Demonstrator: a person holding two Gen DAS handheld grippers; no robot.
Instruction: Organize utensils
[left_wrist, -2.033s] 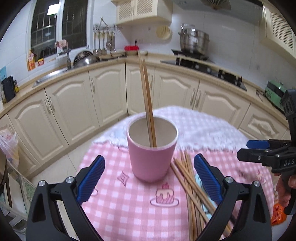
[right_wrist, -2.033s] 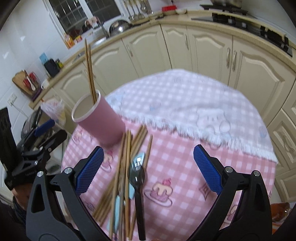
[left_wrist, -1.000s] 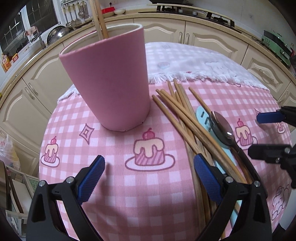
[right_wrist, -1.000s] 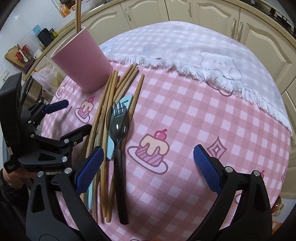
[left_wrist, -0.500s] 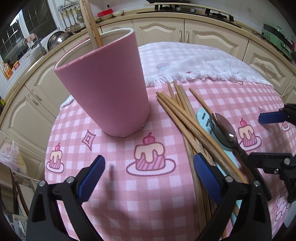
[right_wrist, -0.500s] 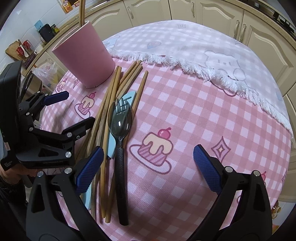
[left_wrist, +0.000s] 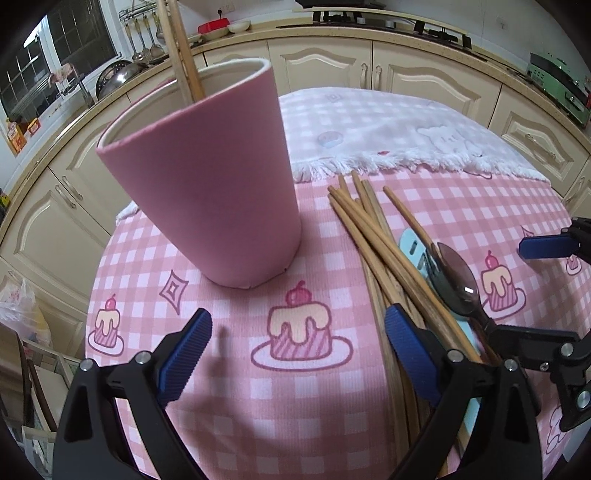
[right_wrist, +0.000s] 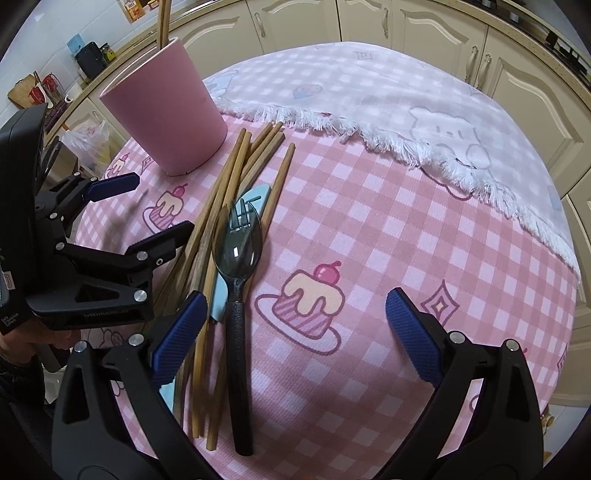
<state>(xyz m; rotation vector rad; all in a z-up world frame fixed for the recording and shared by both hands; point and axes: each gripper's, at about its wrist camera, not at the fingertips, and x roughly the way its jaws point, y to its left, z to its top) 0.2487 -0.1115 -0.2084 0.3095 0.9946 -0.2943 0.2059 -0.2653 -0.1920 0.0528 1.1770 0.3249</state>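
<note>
A pink cup stands on the pink checked tablecloth with a pair of wooden chopsticks upright in it. Right of the cup lies a bundle of loose chopsticks, with a black spoon, a dark fork and a light blue utensil on top. My left gripper is open, low over the cloth in front of the cup, its right finger beside the bundle. My right gripper is open just right of the spoon's black handle.
A white fringed cloth covers the far half of the round table. Cream kitchen cabinets and a counter ring the room behind it. A plastic bag sits on the floor at the left.
Both grippers have dropped from a raised view of the kitchen to low over the tablecloth. In the last half second the left has edged closer to the cup and the right closer to the spoon.
</note>
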